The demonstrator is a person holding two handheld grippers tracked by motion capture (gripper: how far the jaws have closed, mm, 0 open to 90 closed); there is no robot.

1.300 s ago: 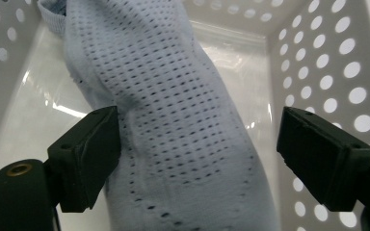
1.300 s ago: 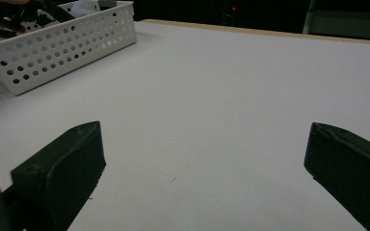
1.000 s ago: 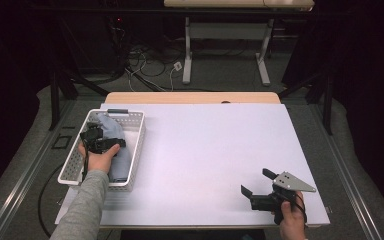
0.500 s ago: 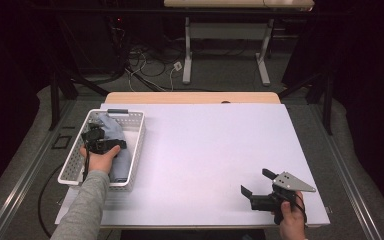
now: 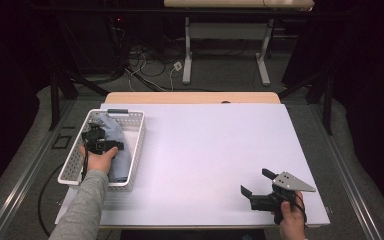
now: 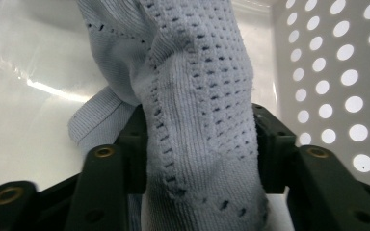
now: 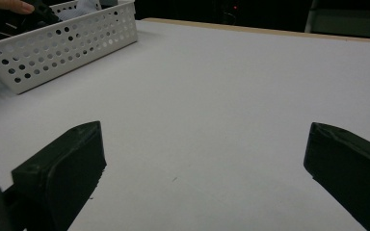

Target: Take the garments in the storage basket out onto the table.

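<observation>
Left claw inside the white perforated basket at the tabletop's far left, jaws clamped on a pale blue knit garment, which lies in the basket. Right claw low over the tabletop's near right corner, jaws spread wide, holding nothing; basket seen far left in its view.

**Colours and patterns observed**

Pale blue knitted garment: ribbed, with rows of small eyelet holes. White plastic basket: walls perforated with regular round holes. Flat white desk: plain, with a light wood strip along its far edge. Both tools: black jaws. Grey sleeve.
</observation>
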